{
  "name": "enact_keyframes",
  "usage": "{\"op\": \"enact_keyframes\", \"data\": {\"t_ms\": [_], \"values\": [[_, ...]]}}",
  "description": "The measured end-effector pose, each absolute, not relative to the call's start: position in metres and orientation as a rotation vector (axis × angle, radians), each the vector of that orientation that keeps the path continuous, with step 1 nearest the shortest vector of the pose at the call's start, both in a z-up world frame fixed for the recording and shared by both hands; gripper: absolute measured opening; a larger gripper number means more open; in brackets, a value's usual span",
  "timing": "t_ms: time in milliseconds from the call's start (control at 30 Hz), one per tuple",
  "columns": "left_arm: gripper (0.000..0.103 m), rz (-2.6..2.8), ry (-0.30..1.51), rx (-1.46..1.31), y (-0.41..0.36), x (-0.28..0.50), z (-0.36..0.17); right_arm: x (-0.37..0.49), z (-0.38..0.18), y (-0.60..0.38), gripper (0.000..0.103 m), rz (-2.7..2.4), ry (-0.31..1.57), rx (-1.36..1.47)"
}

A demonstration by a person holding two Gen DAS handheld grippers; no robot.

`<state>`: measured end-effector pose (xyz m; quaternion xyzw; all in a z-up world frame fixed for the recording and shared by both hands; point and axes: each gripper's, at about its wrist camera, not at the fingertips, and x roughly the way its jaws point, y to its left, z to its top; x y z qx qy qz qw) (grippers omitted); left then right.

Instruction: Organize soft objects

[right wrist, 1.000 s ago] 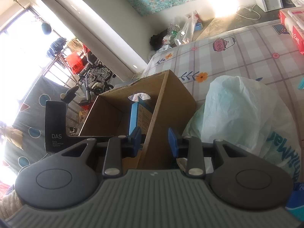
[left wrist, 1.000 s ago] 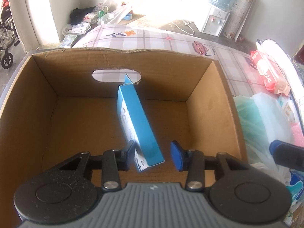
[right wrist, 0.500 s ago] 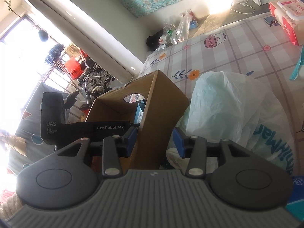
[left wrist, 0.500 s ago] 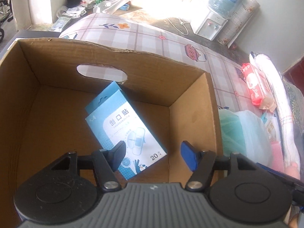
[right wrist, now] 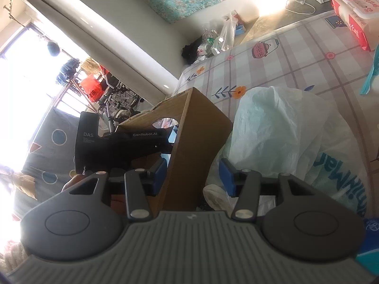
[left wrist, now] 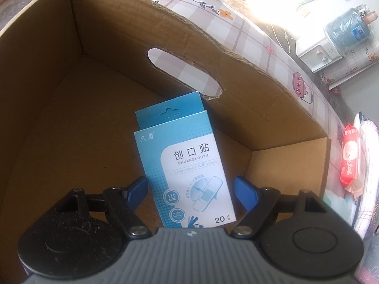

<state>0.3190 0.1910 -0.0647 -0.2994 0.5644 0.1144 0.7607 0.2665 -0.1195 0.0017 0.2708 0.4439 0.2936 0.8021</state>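
Note:
A blue and white box of plasters (left wrist: 183,165) lies flat on the floor of the open cardboard box (left wrist: 71,108), near the wall with the handle hole. My left gripper (left wrist: 190,193) hangs open just above it, fingers apart and not touching it. In the right wrist view my right gripper (right wrist: 193,175) is open and empty, outside the cardboard box (right wrist: 196,142), straddling its near corner. The left gripper's black body (right wrist: 123,144) reaches into the box there. A pale green plastic bag (right wrist: 284,137) lies right of the box.
A red pack of wet wipes (left wrist: 350,156) and folded cloths (left wrist: 364,177) lie on the checked tablecloth (right wrist: 296,54) to the right. A water dispenser (left wrist: 331,40) stands beyond the table. Bags and clutter sit on the floor by the far wall.
The plaster box was upright between my left fingers, then tipped over; it now lies flat, released. The left gripper opened wider. The right gripper opened a little and barely moved.

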Motion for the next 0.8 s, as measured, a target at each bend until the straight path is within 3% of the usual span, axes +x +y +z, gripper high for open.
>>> {"op": "enact_keyframes", "data": {"t_ms": [167,333,600,800], "values": [[0.086,0.305,1.221,-0.607,0.183,0.326,-0.068,0.265,-0.003,-0.124,0.050,0.618,0.952,0.591],[0.082,0.306,1.251,-0.466,0.169,0.326,-0.073,0.263,-0.003,-0.125,0.050,0.614,0.955,0.595],[0.081,0.050,1.289,-0.026,0.141,0.306,-0.073,0.262,-0.003,-0.129,0.051,0.611,0.953,0.595],[0.082,0.012,1.220,-0.188,0.161,0.299,-0.063,0.260,-0.004,-0.127,0.052,0.609,0.962,0.594]]}}
